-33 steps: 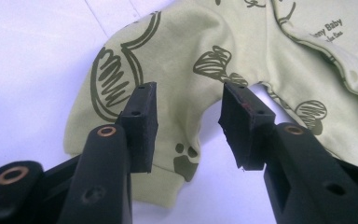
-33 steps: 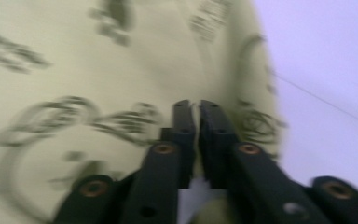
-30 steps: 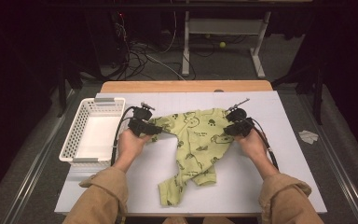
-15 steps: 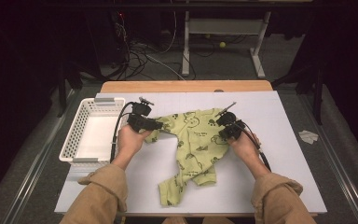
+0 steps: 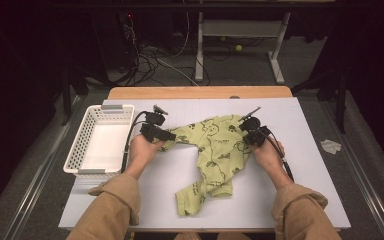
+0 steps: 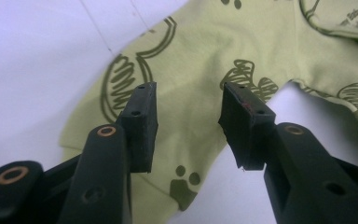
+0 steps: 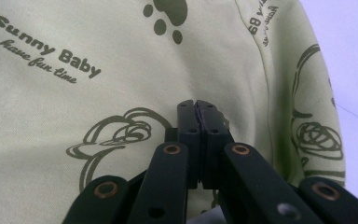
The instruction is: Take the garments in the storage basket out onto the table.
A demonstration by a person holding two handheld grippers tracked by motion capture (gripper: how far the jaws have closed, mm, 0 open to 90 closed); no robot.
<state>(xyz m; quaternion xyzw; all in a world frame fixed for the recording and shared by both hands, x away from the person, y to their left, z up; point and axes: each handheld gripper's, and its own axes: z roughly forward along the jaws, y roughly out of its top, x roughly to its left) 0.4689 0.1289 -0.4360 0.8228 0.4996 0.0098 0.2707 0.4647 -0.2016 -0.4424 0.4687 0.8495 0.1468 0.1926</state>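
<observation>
A light green baby garment (image 5: pixel 215 150) with dark prints lies spread on the white table top (image 5: pixel 290 165). My left gripper (image 5: pixel 172 136) is at its left sleeve. In the left gripper view the jaws (image 6: pixel 189 123) stand open just over the sleeve cloth (image 6: pixel 191 56), one pad on each side, neither pressing on it. My right gripper (image 5: pixel 245 132) is at the garment's right shoulder. In the right gripper view its jaws (image 7: pixel 198 109) are pressed together, tips down on the printed cloth (image 7: pixel 74 93), pinching a thin bit of it.
A white slotted basket (image 5: pixel 80 145) stands at the table's left side, beside my left hand. Beyond the far wooden table edge (image 5: pixel 200 92) are cables and a stand's legs on the floor. A crumpled white scrap (image 5: pixel 331 146) lies on the floor at the right.
My right gripper has moved left onto the garment's right shoulder and its jaws have closed. The left gripper has stayed at the left sleeve, still open.
</observation>
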